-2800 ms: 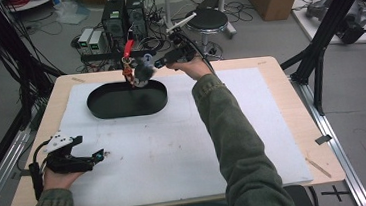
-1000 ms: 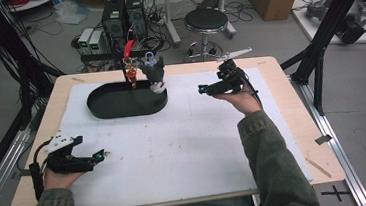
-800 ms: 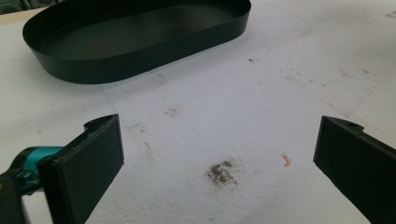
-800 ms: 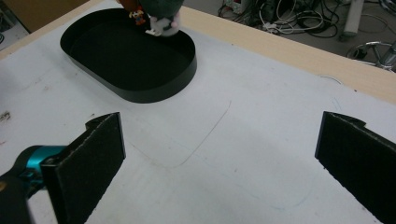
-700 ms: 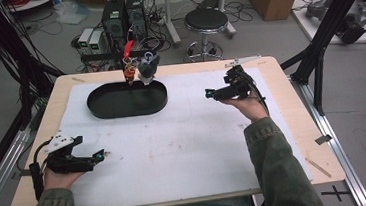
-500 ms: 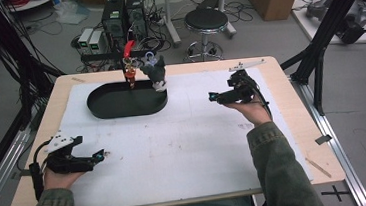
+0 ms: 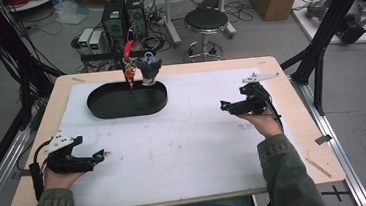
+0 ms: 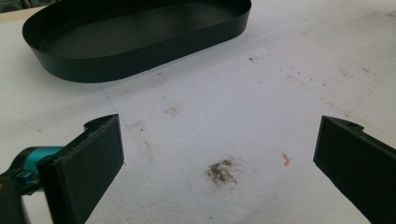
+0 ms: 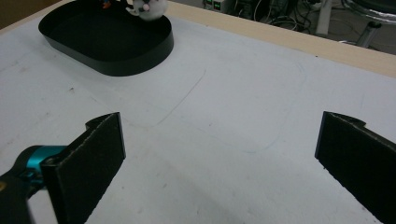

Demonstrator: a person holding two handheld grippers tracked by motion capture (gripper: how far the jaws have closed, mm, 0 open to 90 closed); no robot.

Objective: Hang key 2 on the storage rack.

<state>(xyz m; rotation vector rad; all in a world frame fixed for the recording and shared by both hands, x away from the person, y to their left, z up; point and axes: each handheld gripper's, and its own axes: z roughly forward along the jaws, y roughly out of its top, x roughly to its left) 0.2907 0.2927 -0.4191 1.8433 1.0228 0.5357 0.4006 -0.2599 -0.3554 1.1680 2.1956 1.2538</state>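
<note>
Since both pairs of jaws stand wide apart and empty, the right gripper (image 7: 224, 106) would do best to withdraw level, clear of the small grey toy (image 7: 148, 69) perched at the far rim of the black tray (image 7: 127, 105), well ahead of its jaws.

grey plush toy (image 7: 149, 71) — upright on the far rim of the black oval tray (image 7: 121, 108), beside a red-orange trinket (image 7: 129, 73).

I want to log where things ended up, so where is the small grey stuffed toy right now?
In the high view the small grey stuffed toy sits at the far rim of the black oval tray, beside a red hanging trinket, far from both open grippers.
</note>
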